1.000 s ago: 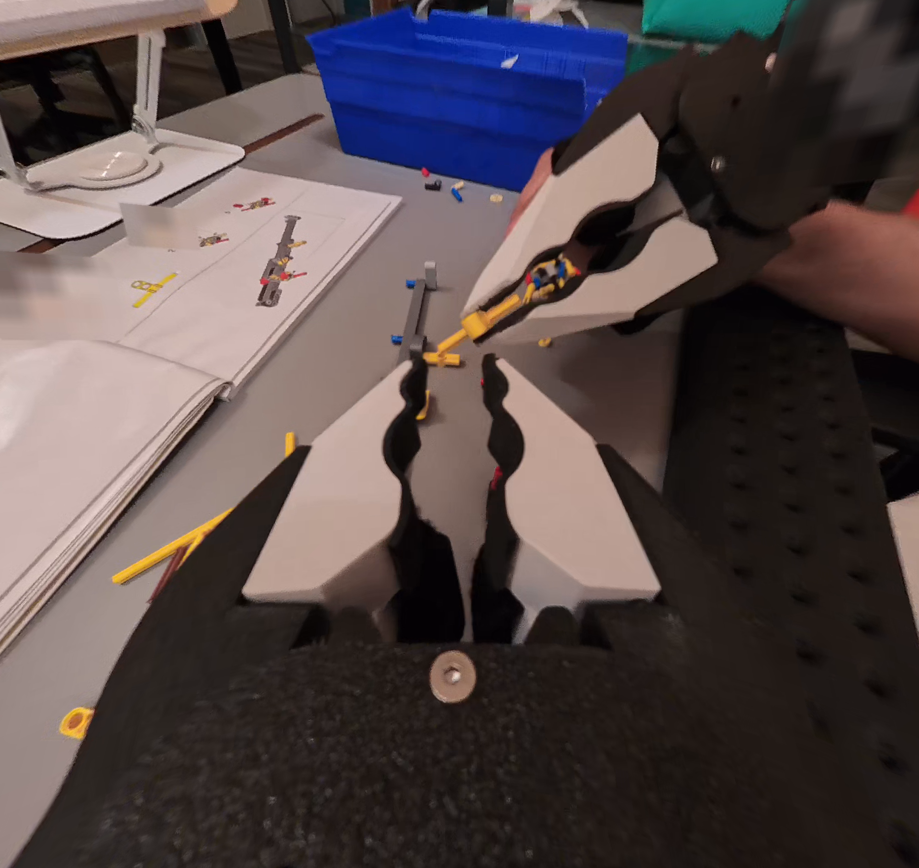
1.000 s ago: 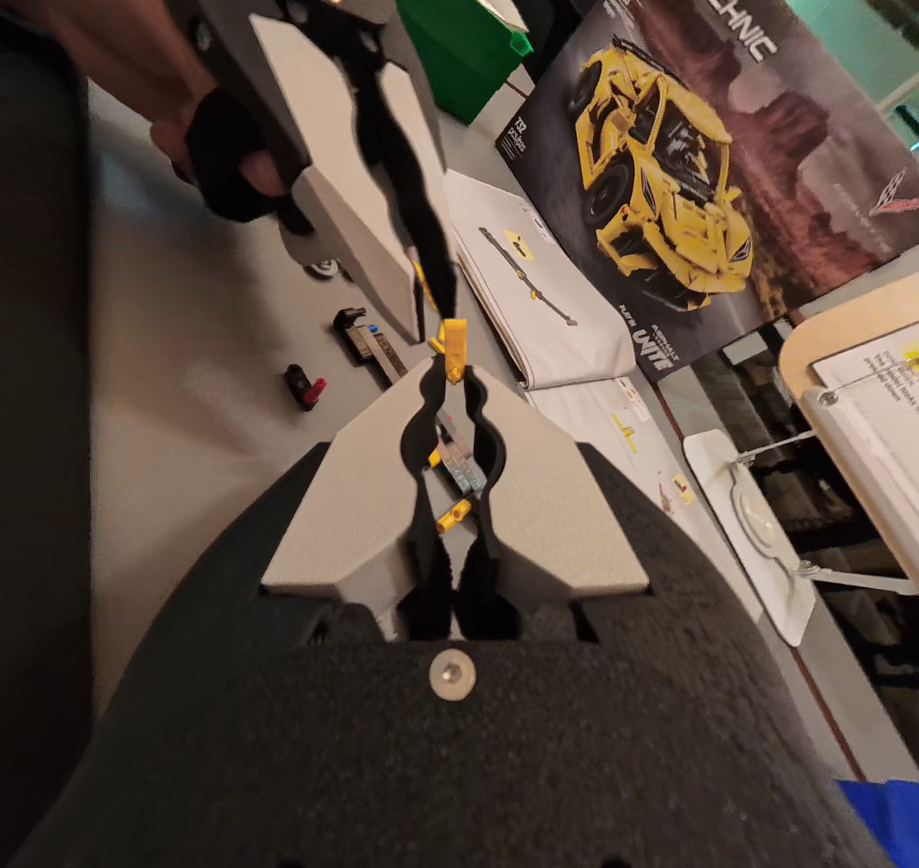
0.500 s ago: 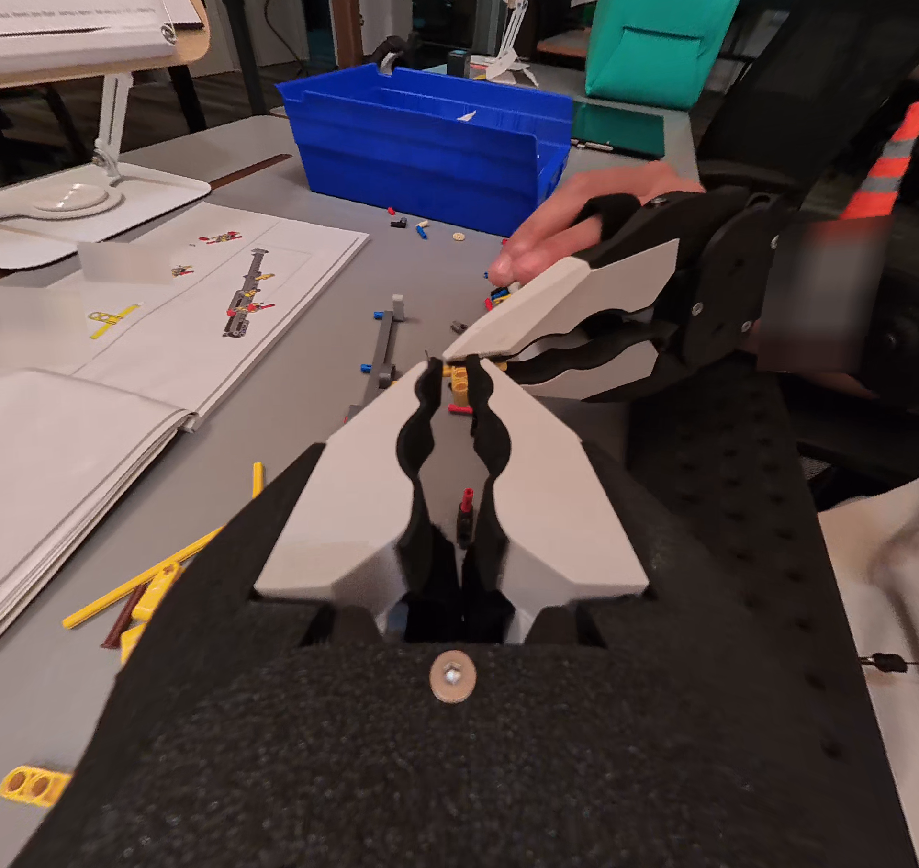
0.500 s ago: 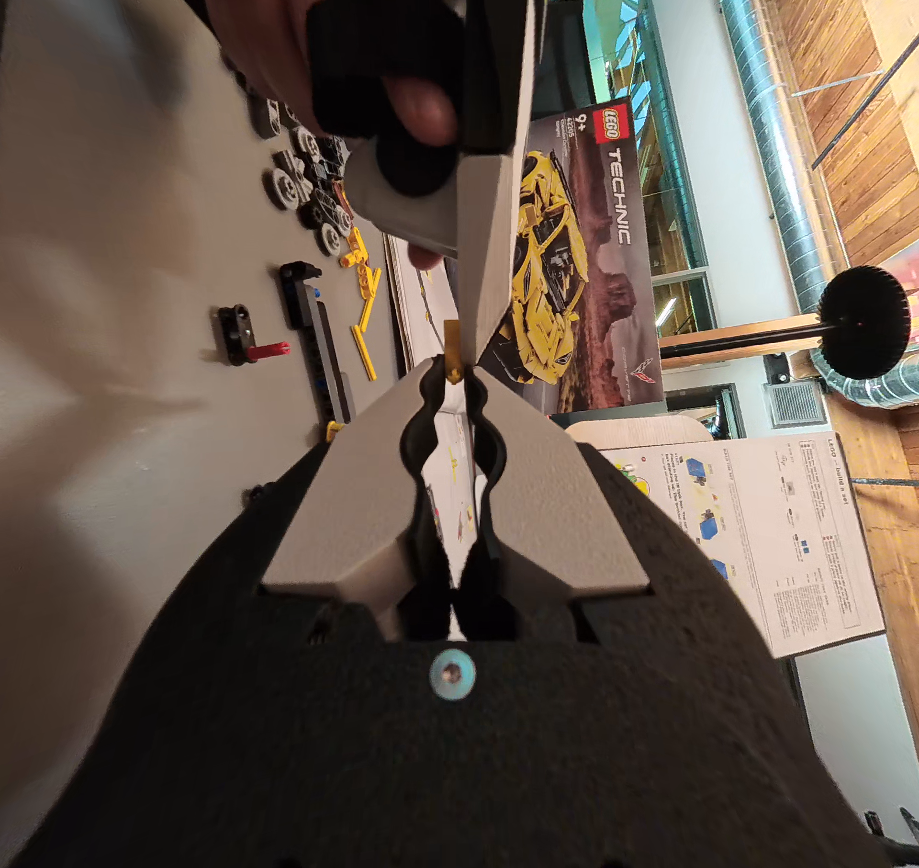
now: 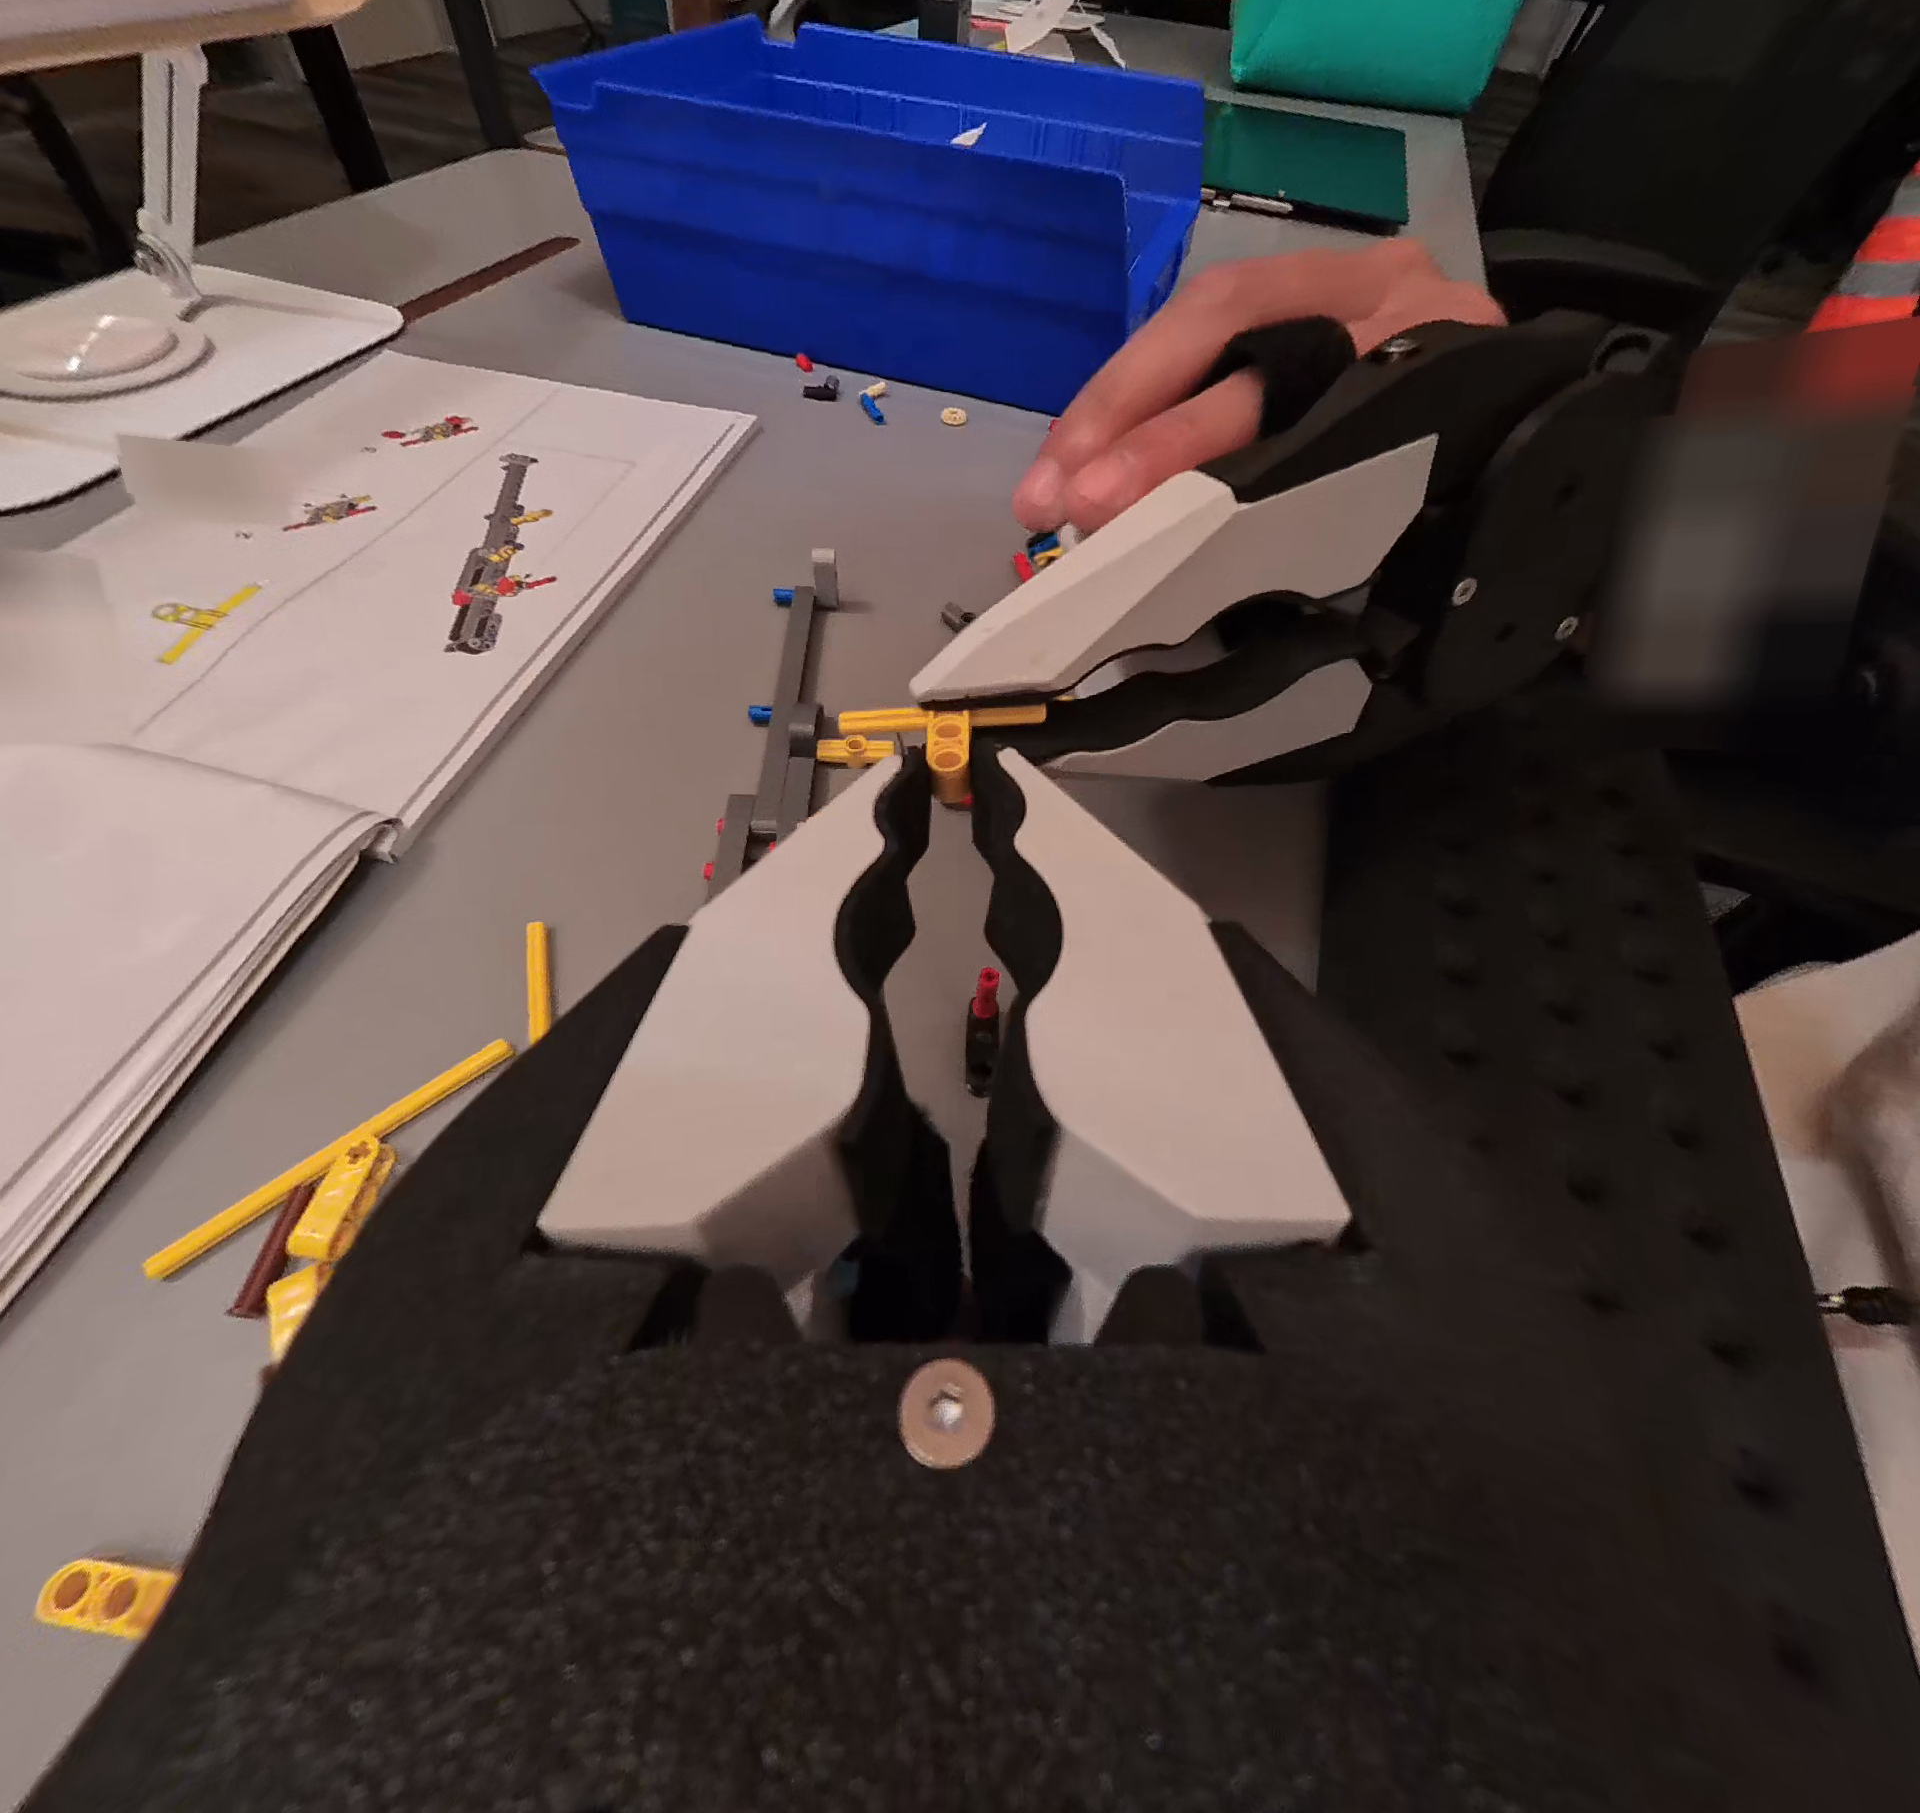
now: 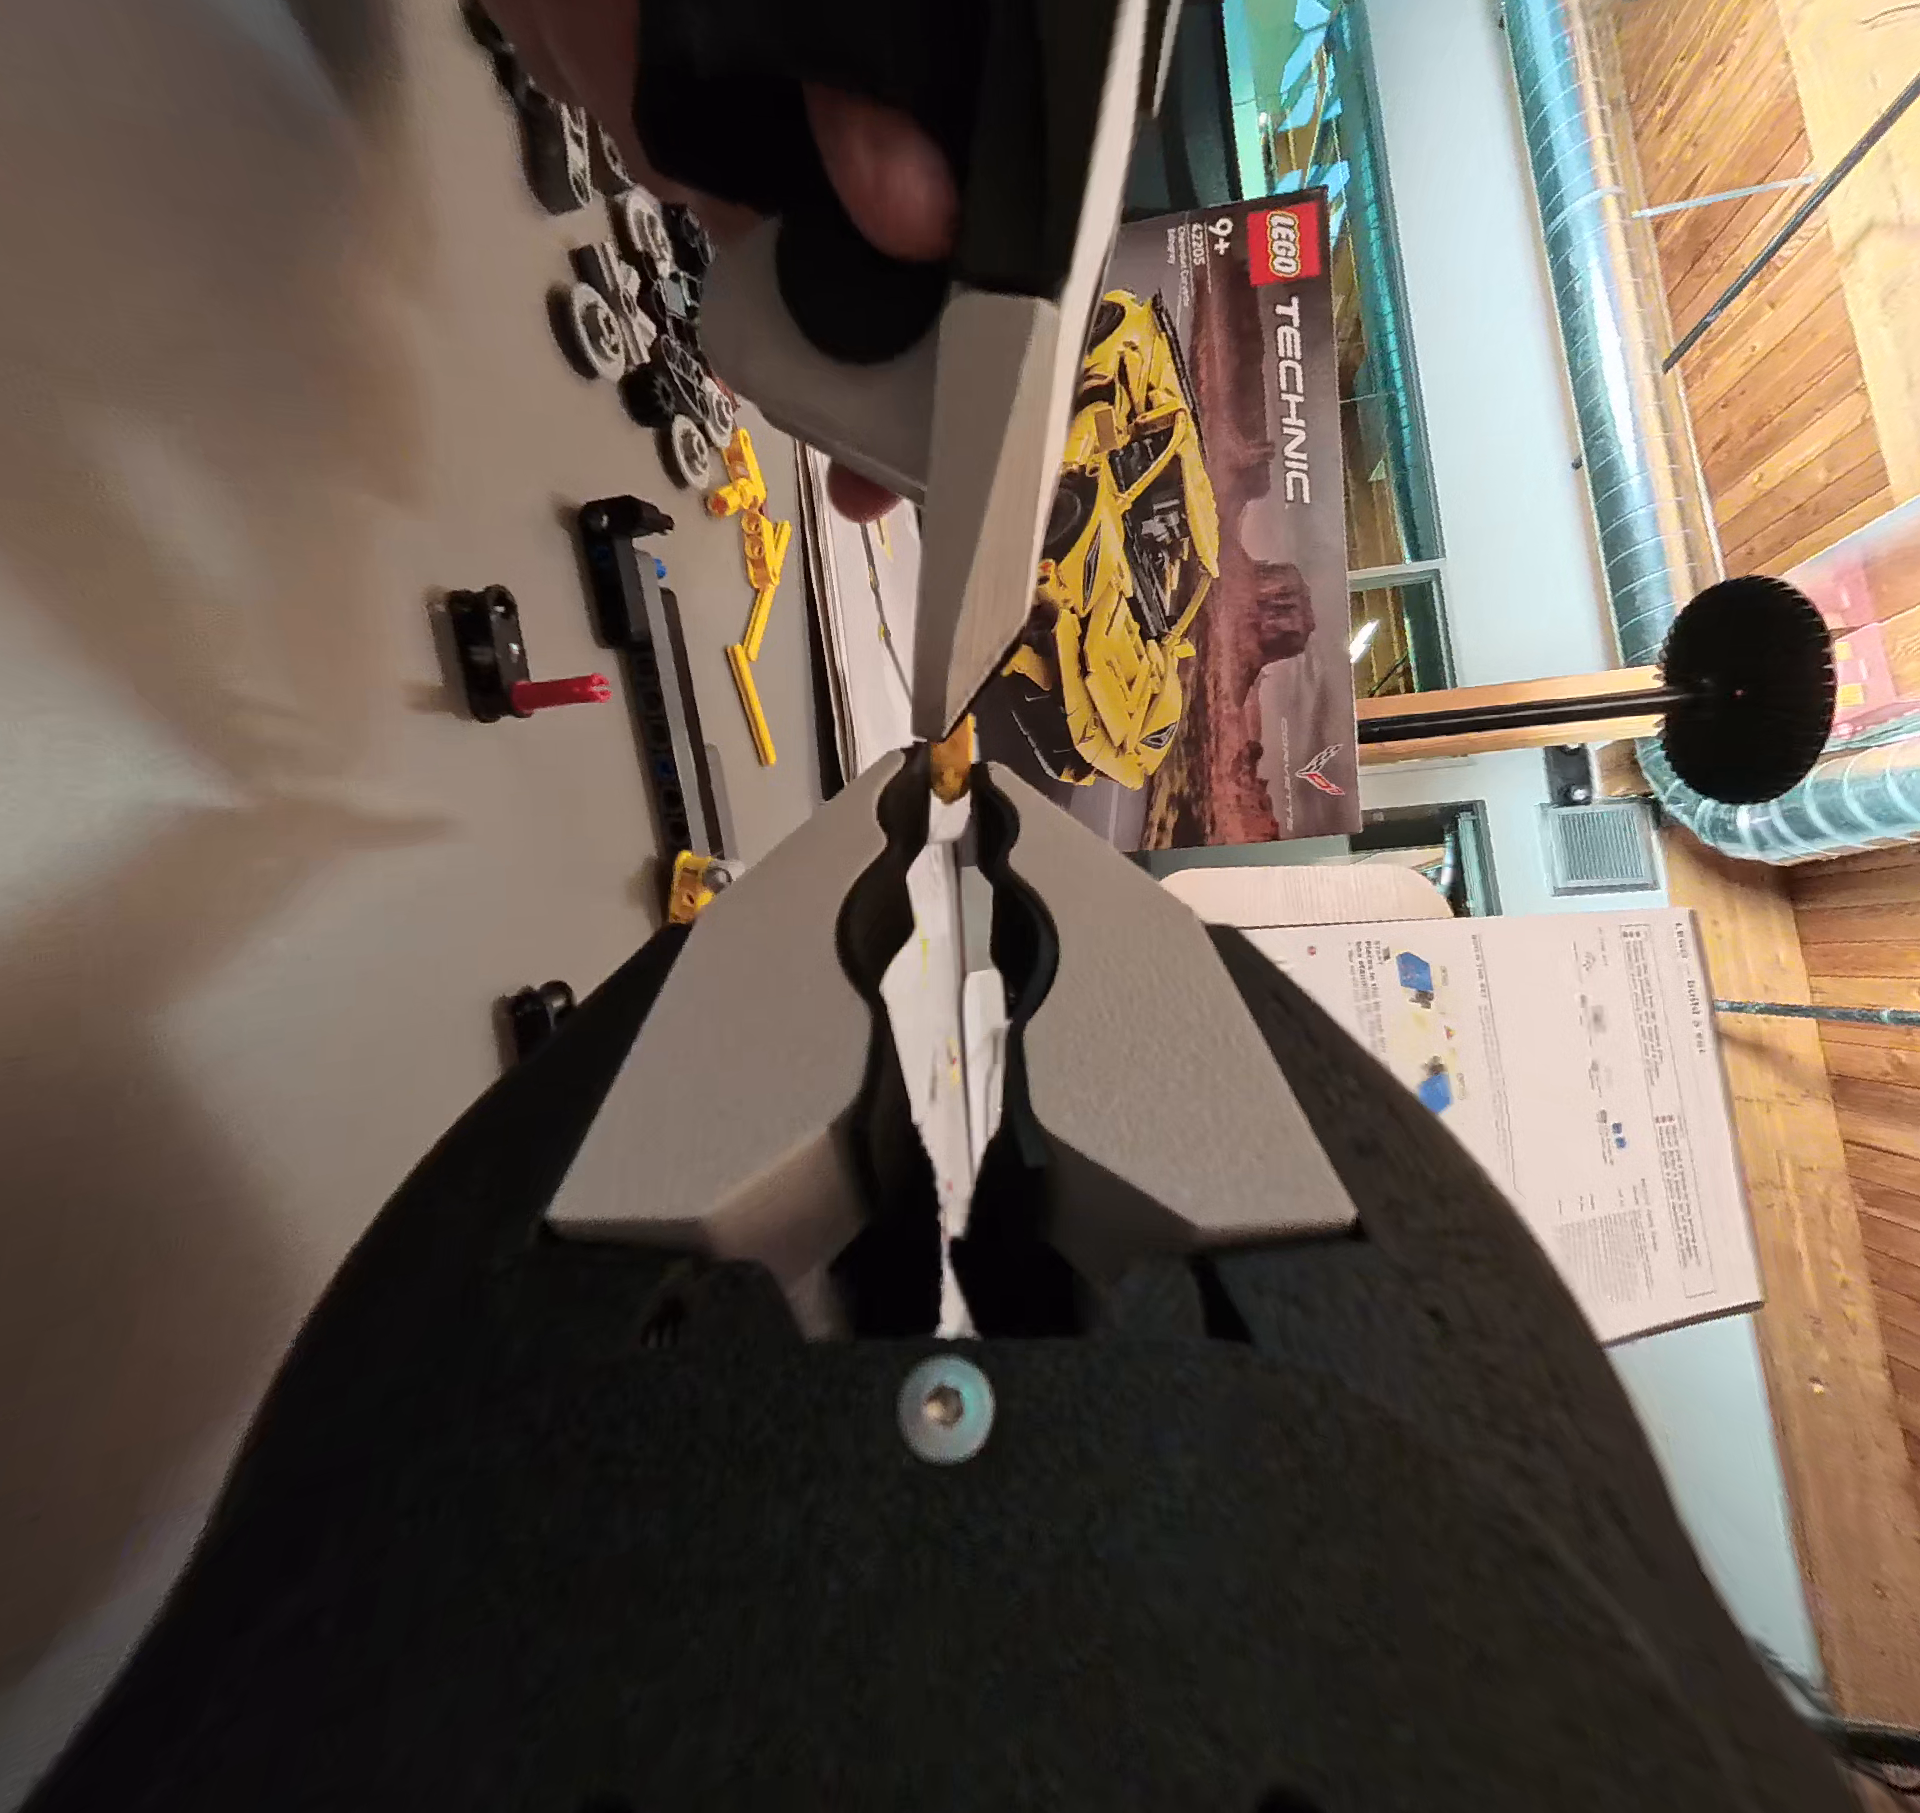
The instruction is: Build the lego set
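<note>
A small yellow assembly, a thin axle [image 5: 894, 720] through a yellow connector [image 5: 949, 757], hangs just above the grey table. My left gripper [image 5: 951, 771] is shut on the connector at its fingertips. My right gripper [image 5: 987, 709] comes in from the right, shut on the axle, a hand behind it. In the right wrist view my right gripper [image 6: 948, 771] pinches the yellow piece [image 6: 952, 764], and a left gripper finger [image 6: 997, 537] comes down onto it from above. A long grey beam with blue pins [image 5: 792, 703] lies just left of the assembly.
An open instruction booklet [image 5: 364, 558] lies left, a blue bin [image 5: 883, 225] at the back. Loose yellow axles [image 5: 332, 1150] and a black connector with a red pin [image 5: 982, 1025] lie near my left gripper. The set's box [image 6: 1195, 537] and wheel parts [image 6: 634, 329] show beyond. The grippers are tip to tip, or close to it.
My right gripper has come down and levelled out with the yellow assembly. My left gripper has narrowed and closed on its connector.
</note>
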### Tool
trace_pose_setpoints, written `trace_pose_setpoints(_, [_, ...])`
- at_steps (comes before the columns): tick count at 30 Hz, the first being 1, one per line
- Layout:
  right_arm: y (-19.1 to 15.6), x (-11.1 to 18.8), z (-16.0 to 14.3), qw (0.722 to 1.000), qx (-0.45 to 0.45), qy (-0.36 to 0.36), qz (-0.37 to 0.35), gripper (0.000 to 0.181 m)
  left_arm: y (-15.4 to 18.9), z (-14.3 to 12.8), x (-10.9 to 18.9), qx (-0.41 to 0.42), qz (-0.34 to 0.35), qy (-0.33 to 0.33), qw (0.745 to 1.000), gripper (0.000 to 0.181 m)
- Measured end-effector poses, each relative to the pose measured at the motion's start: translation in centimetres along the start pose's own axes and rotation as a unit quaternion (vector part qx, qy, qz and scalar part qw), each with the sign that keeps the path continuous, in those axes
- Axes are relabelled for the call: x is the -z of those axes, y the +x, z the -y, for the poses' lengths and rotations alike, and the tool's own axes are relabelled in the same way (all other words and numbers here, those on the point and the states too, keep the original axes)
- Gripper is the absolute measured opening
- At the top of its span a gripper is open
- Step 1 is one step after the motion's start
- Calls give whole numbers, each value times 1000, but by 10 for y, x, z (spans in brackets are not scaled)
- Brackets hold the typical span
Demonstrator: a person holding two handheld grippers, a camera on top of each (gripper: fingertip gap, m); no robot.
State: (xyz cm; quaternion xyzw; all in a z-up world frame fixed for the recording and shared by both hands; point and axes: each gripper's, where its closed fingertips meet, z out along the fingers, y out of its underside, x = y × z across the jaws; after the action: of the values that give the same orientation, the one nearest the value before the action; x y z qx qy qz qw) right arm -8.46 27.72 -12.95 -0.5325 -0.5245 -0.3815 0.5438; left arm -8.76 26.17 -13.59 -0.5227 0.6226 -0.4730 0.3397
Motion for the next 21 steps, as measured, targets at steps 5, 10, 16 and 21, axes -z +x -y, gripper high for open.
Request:
trace_pose_setpoints(5, [-12, 8, 12, 928, -335, 47, 158, 46, -8, -8, 4, -101, 39, -22, 994, 6])
trace_pose_setpoints(10, [-18, 21, 5, 876, -350, 6, 332, 47, 1, -22, 0, -241, 52, -57, 967, 6])
trace_pose_setpoints(16, [-28, 16, 2, 879, -277, -18, 387, 40, 12, -23, -4, -285, 50, -59, 955, 6])
trace_pose_setpoints(21, [-36, 13, 4, 888, -247, -28, 386, 30, 10, -29, -6, -306, 61, -76, 947, 6])
